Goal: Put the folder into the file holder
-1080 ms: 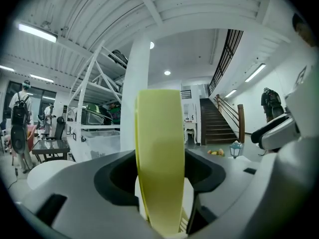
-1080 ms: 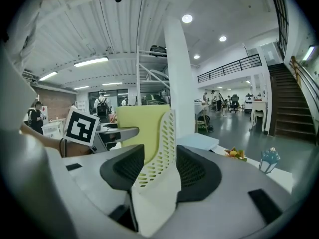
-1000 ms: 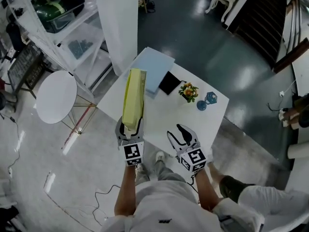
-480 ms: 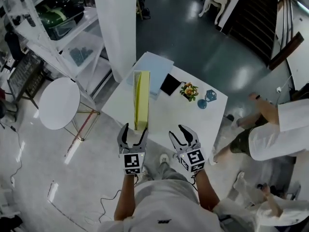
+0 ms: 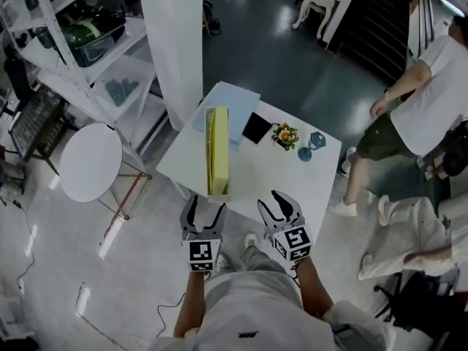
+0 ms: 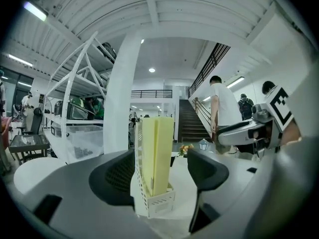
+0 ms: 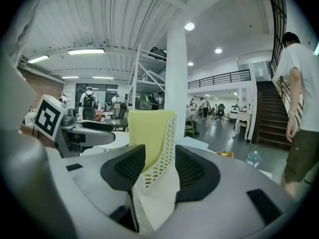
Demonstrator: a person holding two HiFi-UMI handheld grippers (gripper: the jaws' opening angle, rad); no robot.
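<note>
Your left hand-held gripper (image 5: 202, 212): jaws just been opening, now spread, nothing between pads. Your right hand-held gripper (image 5: 279, 209): spread, empty too. Yellow folder (image 5: 217, 146) stands upright inside white file holder (image 5: 219, 191), at near edge of tabletop (image 5: 270, 178). Risk: you clip holder's near end; tall load tips or slides off edge.

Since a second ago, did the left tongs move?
Yes. The left tongs backed off the white table, away from the file holder; they just opened, nothing between them.
</note>
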